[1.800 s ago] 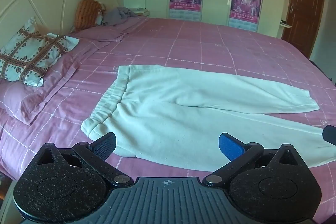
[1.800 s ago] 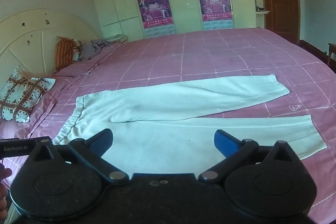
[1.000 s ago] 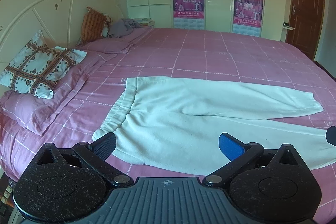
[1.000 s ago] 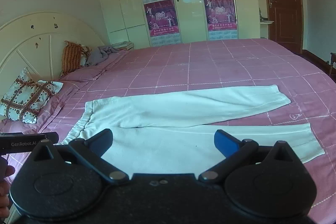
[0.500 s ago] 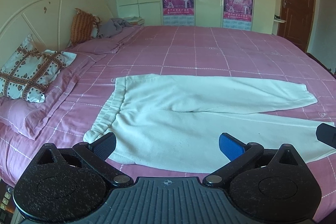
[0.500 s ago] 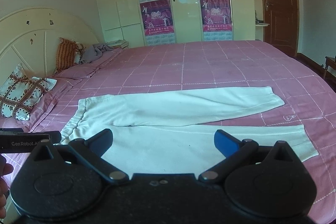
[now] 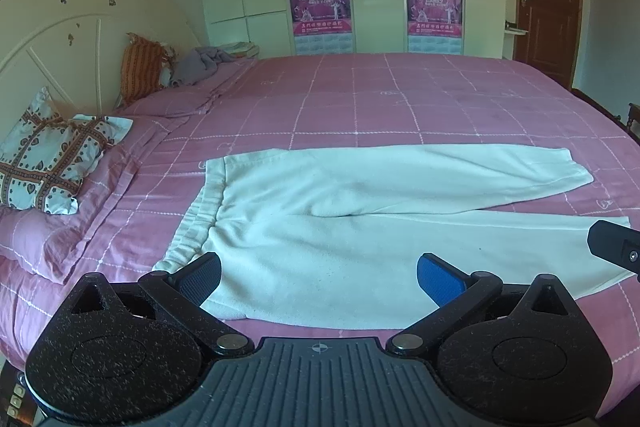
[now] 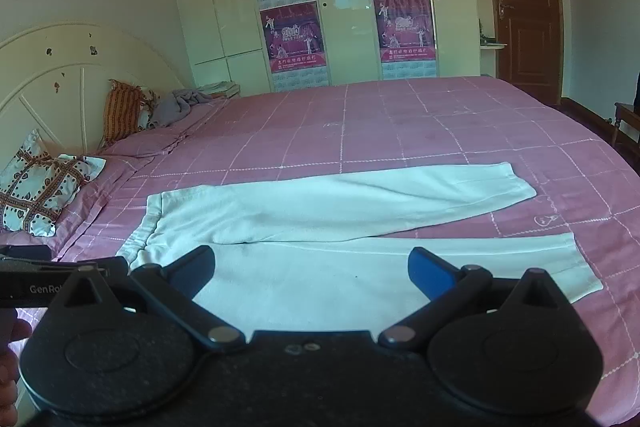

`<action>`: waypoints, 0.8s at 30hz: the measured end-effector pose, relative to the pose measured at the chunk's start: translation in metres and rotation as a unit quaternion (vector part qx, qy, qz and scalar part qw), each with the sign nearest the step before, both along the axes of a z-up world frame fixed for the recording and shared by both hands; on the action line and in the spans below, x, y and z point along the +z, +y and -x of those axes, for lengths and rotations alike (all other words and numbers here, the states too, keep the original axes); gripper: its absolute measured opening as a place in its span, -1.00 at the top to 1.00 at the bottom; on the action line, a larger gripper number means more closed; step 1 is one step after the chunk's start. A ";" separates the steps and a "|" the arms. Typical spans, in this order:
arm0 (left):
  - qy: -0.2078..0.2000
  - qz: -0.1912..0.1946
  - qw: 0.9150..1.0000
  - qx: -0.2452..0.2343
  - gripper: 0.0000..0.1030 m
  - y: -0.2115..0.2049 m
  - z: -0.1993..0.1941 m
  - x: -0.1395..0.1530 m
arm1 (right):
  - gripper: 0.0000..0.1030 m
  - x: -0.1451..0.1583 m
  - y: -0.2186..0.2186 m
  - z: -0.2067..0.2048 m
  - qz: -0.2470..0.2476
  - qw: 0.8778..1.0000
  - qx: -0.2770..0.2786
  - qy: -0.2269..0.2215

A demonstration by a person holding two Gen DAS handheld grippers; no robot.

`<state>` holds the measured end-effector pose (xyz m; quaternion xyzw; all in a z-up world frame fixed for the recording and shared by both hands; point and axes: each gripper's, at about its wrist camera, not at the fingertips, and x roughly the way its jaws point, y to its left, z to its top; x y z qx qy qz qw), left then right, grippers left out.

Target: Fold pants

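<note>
The pale cream fleece pants [image 7: 360, 219] lie flat on the wide bed with the pink checked cover [image 7: 400, 99], unfolded, the two legs spread a little apart. Their elastic waistband points toward the patterned heart pillow [image 7: 48, 163]; the leg ends point away from it. The black left gripper [image 7: 319, 277] hovers over the near edge of the pants, its fingers [image 7: 438, 281] spread wide and holding nothing. The black right gripper [image 8: 311, 269] hangs over the near leg, its fingers [image 8: 430, 273] also released and empty. The near edge of the pants is hidden behind both gripper bodies. In the left view the end of the near leg is covered by a black part of the other tool.
</note>
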<state>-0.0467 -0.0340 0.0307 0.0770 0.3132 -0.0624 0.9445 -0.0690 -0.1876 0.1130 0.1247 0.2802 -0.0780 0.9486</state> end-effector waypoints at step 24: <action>-0.003 -0.015 1.000 -0.011 -1.00 -0.014 0.014 -0.001 | -1.00 -0.004 -0.001 0.014 -0.012 1.000 -0.003 -0.007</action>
